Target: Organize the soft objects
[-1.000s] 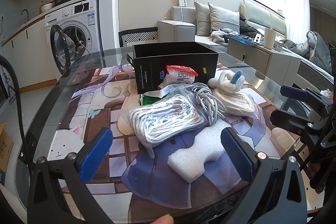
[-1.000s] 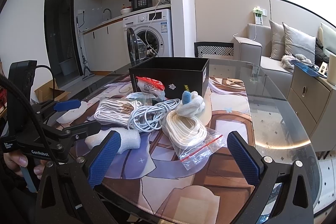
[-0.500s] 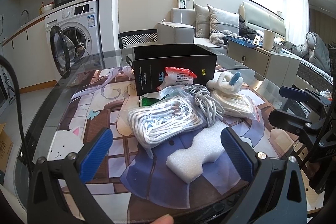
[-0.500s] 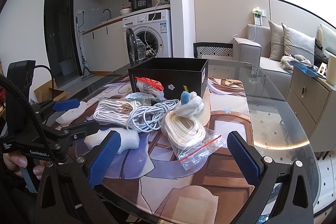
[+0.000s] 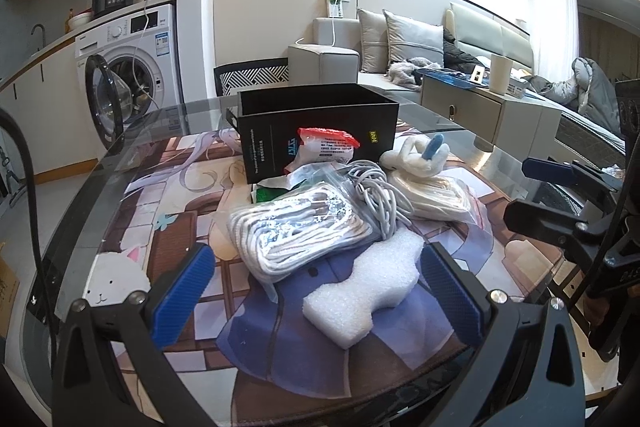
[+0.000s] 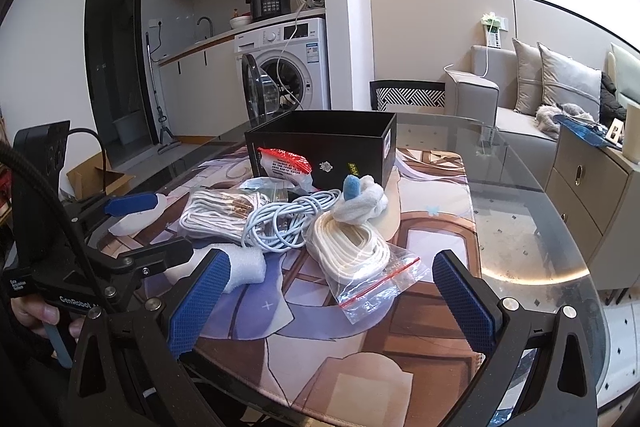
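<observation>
Almost nothing has changed over the last second: I only see the pile sit a touch lower and nearer in both views, so I judge I'm still lining up and nothing is sorted yet. My left tongs hang spread wide and empty, the white foam block lying between and just ahead of their tips. My right tongs are likewise released, the bagged white cord just ahead. The black box stands beyond the pile, apparently empty. Readable writing: "GenRobot" on the left handle; the box's and the red-topped packet's print is too small.
</observation>
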The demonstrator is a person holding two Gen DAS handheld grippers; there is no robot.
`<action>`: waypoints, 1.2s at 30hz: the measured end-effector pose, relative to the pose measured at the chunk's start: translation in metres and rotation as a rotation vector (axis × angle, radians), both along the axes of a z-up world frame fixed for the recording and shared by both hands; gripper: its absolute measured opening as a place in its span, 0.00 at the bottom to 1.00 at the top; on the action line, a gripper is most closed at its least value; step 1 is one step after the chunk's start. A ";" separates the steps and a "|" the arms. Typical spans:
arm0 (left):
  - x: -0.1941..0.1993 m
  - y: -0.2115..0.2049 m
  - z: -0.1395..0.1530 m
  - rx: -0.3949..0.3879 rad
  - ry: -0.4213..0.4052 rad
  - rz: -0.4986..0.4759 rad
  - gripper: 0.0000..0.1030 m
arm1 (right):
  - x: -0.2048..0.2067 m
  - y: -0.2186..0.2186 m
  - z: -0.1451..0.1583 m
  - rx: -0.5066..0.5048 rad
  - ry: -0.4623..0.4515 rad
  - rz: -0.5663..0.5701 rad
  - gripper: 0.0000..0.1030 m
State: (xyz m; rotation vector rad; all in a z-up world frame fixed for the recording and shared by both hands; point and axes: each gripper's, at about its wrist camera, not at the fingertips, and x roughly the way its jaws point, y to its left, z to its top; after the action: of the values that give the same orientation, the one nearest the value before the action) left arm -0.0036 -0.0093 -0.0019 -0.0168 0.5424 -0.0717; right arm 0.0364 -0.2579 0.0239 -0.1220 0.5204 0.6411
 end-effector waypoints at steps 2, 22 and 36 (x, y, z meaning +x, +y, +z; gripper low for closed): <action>-0.001 -0.001 0.000 0.010 -0.003 -0.013 1.00 | 0.000 0.000 0.000 -0.004 -0.001 -0.003 1.00; -0.001 -0.024 -0.002 0.102 0.002 -0.188 0.94 | 0.030 0.003 -0.011 -0.124 0.054 0.032 1.00; 0.012 -0.035 -0.018 0.095 0.094 -0.277 0.61 | 0.040 0.003 -0.019 -0.125 0.097 0.066 1.00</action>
State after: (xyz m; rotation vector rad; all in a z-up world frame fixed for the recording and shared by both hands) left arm 0.0088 -0.0442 -0.0195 0.1487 0.6393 -0.3162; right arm 0.0768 -0.2545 0.0050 -0.2271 0.6520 0.6811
